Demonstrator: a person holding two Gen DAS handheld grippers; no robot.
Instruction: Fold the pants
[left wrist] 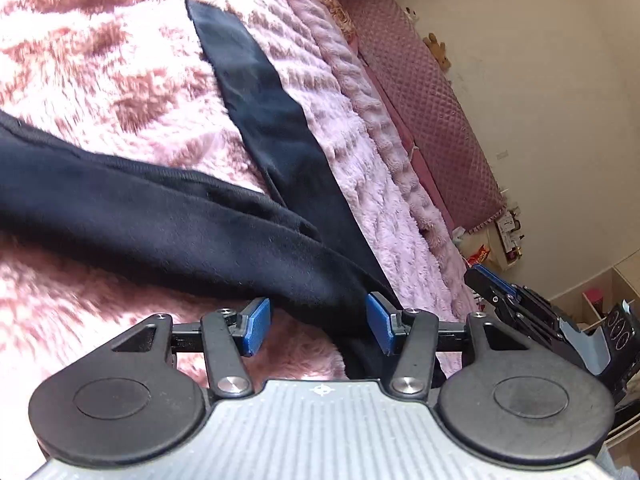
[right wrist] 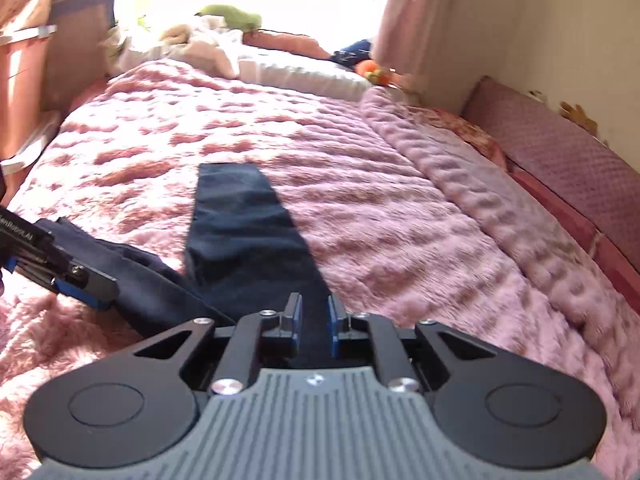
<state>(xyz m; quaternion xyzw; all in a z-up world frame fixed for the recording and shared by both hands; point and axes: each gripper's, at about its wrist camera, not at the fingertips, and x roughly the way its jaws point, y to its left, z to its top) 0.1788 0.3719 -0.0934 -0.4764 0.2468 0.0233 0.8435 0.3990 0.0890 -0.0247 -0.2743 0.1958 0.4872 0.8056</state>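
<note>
Dark navy pants [left wrist: 160, 216] lie on a pink fluffy bedspread [left wrist: 100, 60]. One leg [left wrist: 260, 100] stretches away toward the headboard side; the other runs left. My left gripper [left wrist: 318, 322] is open, its blue pads either side of the waist end of the pants. My right gripper [right wrist: 314, 320] has its blue pads nearly together with the pants fabric [right wrist: 244, 232] between them. The left gripper shows in the right wrist view [right wrist: 80, 280] at the left, over the bunched fabric. The right gripper shows in the left wrist view [left wrist: 492, 284] at the right.
A lilac blanket [right wrist: 480, 200] lies along the bed's right side beside a quilted pink headboard [left wrist: 420, 100]. Pillows and soft toys [right wrist: 224, 36] lie at the far end by a bright window. A wall and shelves [left wrist: 600, 300] stand at the right.
</note>
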